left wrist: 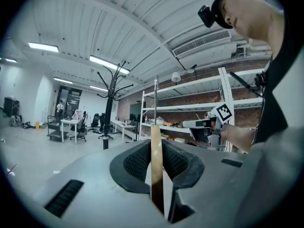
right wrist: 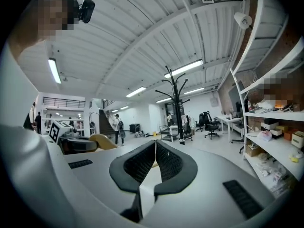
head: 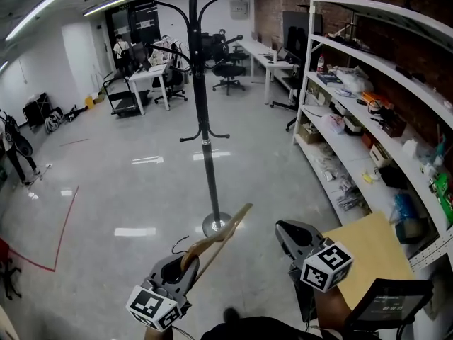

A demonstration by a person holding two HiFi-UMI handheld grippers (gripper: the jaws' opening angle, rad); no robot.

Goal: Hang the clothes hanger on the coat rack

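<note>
Left gripper (head: 185, 261) pinches the wooden clothes hanger (head: 226, 232), which juts forward toward the coat rack (head: 200, 105); right gripper (head: 284, 228) pressed together, empty.

Glossy grey floor (head: 127, 190), black coat rack (head: 205, 147) upright on its round base mid-room, red tape line (head: 65, 222) at left, office chair (head: 228, 69) and white bench (head: 148, 76) beyond, cluttered white shelving (head: 306, 69) at right

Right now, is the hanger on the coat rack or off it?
Off it. The wooden hanger is clamped in the left gripper, apart from the coat rack, which stands ahead on the floor.
</note>
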